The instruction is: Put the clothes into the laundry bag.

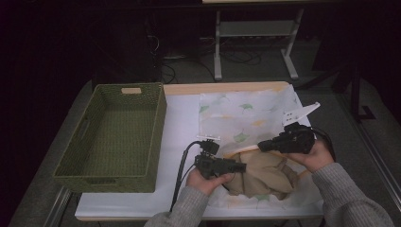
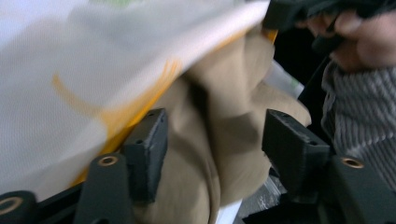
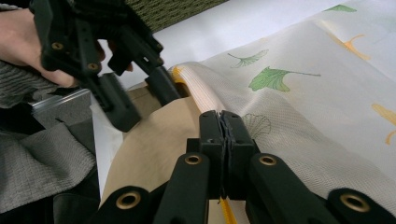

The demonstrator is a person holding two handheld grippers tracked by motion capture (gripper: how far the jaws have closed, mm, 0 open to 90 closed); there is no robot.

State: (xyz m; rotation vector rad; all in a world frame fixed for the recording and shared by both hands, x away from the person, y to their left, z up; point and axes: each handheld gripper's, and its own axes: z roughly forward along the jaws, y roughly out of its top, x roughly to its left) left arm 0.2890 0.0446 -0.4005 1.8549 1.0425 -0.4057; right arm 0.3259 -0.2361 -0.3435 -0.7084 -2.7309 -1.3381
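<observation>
A white cloth printed with green and yellow leaves lies on the table, with a crumpled tan garment at its near end. My right gripper is shut on the cloth's orange-hemmed edge, holding it raised over the tan garment. My left gripper points in from the left at the garment. Its jaws stand open with a fold of tan fabric between the pads. The right gripper view shows the left gripper open beside the lifted hem.
A green woven basket stands on the left half of the white-covered table. The left gripper's cable trails toward the front edge. A metal-framed stand is on the floor beyond the table.
</observation>
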